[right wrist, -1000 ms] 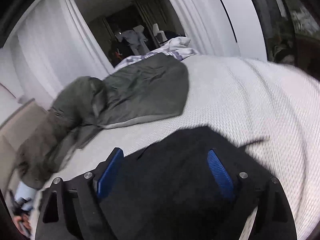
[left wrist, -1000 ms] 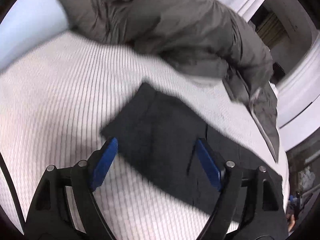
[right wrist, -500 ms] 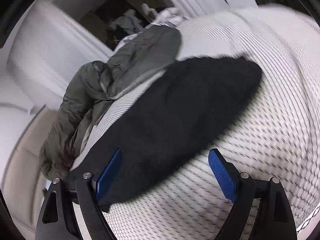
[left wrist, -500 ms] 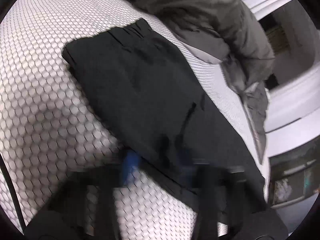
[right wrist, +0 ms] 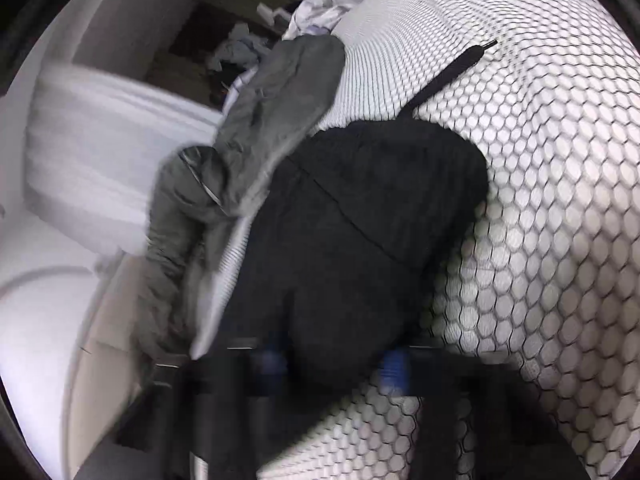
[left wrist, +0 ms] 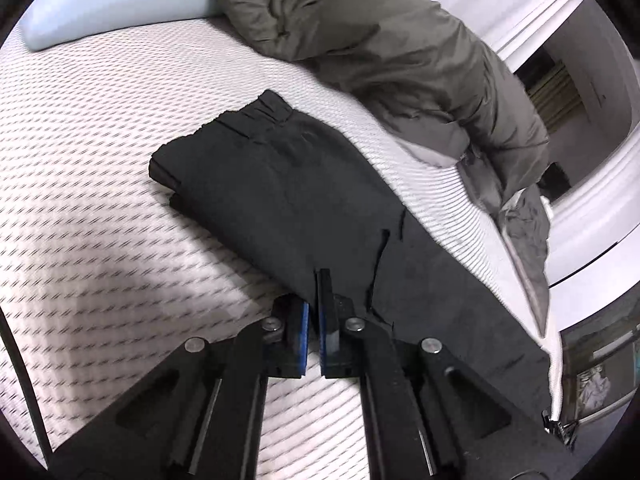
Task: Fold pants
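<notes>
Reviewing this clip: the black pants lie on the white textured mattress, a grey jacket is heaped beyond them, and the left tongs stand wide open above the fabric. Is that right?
Not quite. The left tongs are shut, their blue pads pinched on the near edge of the black pants, as the left wrist view shows. The rest holds: the pants lie on the white textured mattress, with the grey jacket heaped beyond them.
</notes>
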`<action>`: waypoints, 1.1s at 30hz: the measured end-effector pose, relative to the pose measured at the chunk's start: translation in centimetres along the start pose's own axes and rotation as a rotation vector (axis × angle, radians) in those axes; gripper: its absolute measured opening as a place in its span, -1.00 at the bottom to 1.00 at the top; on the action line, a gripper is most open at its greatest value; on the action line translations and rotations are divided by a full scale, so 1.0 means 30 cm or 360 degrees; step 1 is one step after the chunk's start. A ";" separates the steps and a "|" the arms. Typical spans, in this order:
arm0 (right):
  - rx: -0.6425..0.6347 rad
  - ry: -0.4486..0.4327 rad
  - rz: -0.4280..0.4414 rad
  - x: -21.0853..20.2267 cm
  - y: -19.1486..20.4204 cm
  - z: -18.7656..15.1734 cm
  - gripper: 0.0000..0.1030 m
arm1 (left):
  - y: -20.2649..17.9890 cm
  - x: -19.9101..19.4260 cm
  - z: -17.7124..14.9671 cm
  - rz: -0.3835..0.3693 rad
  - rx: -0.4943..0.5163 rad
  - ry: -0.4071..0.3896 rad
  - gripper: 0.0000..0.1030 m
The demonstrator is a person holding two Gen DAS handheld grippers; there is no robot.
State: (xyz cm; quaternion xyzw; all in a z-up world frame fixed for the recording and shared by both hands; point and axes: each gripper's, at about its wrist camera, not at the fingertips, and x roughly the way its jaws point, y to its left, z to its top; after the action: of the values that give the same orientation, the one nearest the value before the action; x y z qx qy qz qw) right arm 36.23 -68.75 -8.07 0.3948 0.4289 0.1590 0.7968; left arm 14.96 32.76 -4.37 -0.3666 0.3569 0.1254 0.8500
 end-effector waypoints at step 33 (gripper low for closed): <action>-0.0135 -0.0150 -0.0124 -0.234 -0.041 -0.098 -0.65 | -0.327 -0.223 -0.321 0.0041 0.0466 0.0015 0.91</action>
State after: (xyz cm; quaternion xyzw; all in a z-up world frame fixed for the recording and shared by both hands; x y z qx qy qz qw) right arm 29.66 -72.24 -6.05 0.3507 0.3987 0.1272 0.8377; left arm 9.87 19.35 0.96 -0.2347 0.3801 0.0813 0.8910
